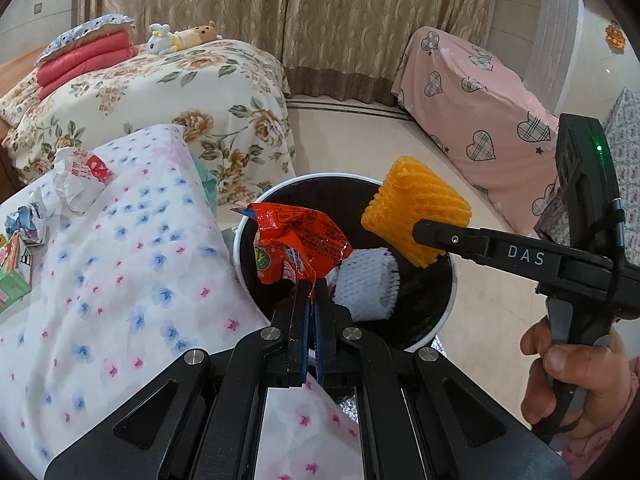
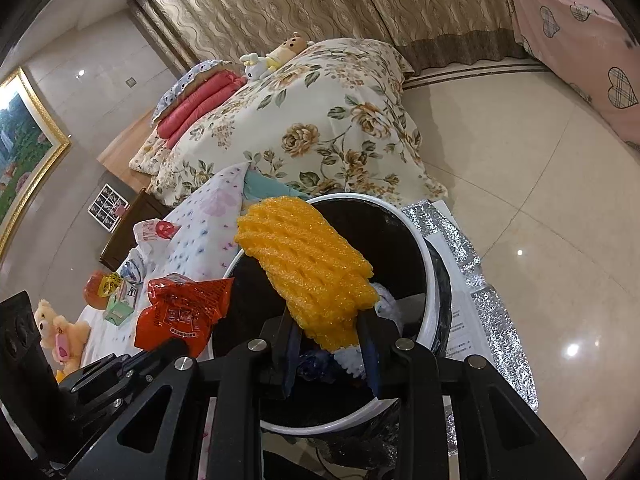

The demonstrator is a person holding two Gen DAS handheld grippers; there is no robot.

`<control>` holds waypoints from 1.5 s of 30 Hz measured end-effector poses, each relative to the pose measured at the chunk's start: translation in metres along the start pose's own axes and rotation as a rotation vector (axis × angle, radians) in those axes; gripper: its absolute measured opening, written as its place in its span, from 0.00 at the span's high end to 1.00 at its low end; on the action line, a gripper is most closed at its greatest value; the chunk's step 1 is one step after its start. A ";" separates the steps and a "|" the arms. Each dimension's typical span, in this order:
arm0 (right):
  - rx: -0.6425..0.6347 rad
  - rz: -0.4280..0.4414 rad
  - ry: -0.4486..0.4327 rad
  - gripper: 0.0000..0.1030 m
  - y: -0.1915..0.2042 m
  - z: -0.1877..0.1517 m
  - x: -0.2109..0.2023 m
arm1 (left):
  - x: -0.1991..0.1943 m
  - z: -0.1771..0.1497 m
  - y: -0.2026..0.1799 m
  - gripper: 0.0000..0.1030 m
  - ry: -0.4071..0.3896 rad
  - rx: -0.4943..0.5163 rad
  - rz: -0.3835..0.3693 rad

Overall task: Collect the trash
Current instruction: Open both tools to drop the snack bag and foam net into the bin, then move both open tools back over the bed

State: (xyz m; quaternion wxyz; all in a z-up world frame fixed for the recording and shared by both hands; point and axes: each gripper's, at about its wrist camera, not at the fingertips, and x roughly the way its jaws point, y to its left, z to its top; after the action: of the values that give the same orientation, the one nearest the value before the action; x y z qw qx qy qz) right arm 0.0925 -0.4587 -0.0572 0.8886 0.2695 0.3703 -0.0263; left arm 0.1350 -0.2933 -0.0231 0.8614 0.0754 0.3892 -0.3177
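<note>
Left tongs [image 1: 313,300]: clamped on red snack wrapper [image 1: 298,246], thin, crinkly, slippery film, pinched at one corner above black trash bin [image 1: 444,312]. Right tongs [image 2: 330,338]: gripping orange foam fruit net [image 2: 310,276] by its end; light, squashy, springy, over same bin.

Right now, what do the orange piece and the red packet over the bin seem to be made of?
The orange piece looks like soft foam netting, matte: open ribbed mesh with a slight sparkle, dented between the right gripper pads. The red packet, pinched in the left gripper, looks like thin printed plastic film, glossy and creased; whether it is foil-lined I cannot tell.
</note>
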 end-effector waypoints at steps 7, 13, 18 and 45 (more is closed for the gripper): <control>0.009 0.000 0.005 0.48 -0.001 0.003 0.002 | 0.004 0.001 0.002 0.93 0.017 -0.018 -0.007; 0.017 0.004 -0.012 0.42 0.000 0.002 -0.003 | -0.004 -0.004 0.009 0.80 0.004 -0.042 0.007; 0.024 0.011 -0.019 0.29 0.003 -0.003 -0.005 | -0.015 -0.011 0.021 0.68 -0.010 -0.079 0.026; -0.117 0.127 0.051 0.17 0.096 -0.036 0.019 | -0.074 -0.075 0.125 0.50 -0.052 -0.320 0.143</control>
State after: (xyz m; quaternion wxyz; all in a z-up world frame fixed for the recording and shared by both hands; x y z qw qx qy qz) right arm 0.1066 -0.3555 -0.0466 0.8929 0.2408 0.3760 0.0585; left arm 0.1273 -0.1305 -0.0355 0.8926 -0.0433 0.4060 -0.1914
